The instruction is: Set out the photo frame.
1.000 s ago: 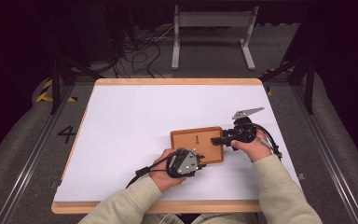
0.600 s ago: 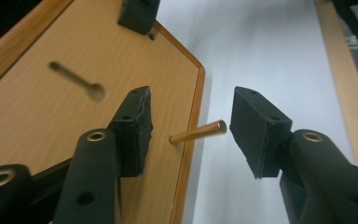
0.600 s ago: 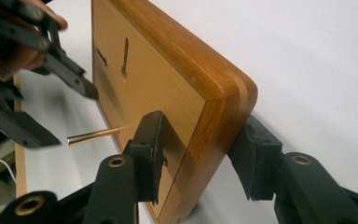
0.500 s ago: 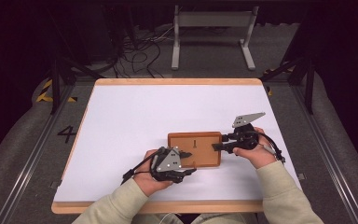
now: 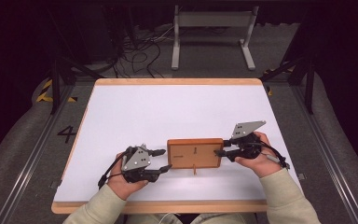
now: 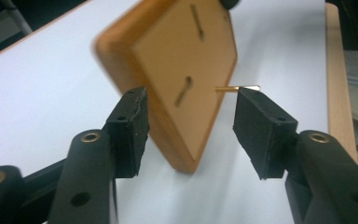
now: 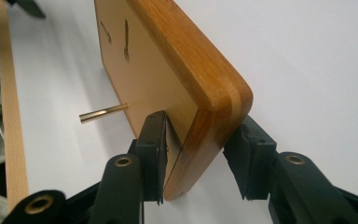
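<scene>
White table (image 5: 168, 112), board (image 5: 196, 153) (near edge)

Left gripper (image 5: 162, 159) jaws spread wide; right gripper (image 5: 220, 152) jaws clamped (forearms low).

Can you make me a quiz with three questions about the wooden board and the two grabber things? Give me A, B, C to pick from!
1. Where is the wooden board?
A. between the two grippers
B. on the floor
C. at the table's far edge

2. How many brass pins stick out of the board?
A. three
B. one
C. none

3. What is the right gripper doing?
A. clamping the board's end
B. hanging wide open above the table
C. holding the pin

Answers: 1 A, the left gripper sits at its other end. 2 B, a single pin shows. 3 A, its jaws press both faces of the board.
</scene>
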Motion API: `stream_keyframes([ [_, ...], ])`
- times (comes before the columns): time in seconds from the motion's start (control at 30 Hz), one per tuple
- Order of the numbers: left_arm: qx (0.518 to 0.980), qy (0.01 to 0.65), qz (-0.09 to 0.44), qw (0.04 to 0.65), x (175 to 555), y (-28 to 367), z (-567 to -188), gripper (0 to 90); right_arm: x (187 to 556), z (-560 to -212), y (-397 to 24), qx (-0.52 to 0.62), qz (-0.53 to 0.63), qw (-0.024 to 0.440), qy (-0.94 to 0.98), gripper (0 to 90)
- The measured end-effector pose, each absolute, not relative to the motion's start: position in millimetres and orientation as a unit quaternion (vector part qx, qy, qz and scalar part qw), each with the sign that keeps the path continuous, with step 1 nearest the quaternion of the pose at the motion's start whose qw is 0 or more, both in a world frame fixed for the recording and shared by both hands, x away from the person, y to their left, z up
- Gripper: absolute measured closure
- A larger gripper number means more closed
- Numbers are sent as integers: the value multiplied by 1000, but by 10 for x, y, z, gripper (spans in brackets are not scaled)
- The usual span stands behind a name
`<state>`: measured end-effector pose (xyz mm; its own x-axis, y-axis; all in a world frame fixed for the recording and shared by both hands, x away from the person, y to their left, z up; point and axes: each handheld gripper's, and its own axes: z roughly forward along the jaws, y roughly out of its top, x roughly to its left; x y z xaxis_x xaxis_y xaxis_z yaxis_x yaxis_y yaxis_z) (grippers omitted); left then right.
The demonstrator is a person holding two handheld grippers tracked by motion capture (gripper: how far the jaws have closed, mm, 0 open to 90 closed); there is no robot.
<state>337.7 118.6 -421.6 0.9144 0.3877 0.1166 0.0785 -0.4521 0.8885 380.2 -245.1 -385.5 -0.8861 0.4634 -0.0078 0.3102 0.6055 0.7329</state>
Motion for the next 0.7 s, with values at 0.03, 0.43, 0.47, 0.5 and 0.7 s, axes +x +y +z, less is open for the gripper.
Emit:
stream_keyframes([
  [0.03, 835, 141, 156, 508, 3387, 1209, -4200, 450, 3785, -3849, -2447, 215, 385, 101, 892, 607],
  [0.43, 807, 221, 147, 527, 3691, 1567, -4275, 402, 3596, -3832, -2475, 182, 381, 109, 900, 647],
  [0.47, 805, 227, 144, 528, 3709, 1590, -4282, 401, 3584, -3835, -2480, 179, 383, 109, 900, 649],
  [0.5, 803, 235, 141, 530, 3739, 1625, -4294, 399, 3576, -3836, -2480, 178, 382, 111, 900, 649],
  [0.7, 798, 265, 130, 526, 3841, 1714, -4352, 374, 3517, -3828, -2467, 166, 376, 120, 904, 650],
])
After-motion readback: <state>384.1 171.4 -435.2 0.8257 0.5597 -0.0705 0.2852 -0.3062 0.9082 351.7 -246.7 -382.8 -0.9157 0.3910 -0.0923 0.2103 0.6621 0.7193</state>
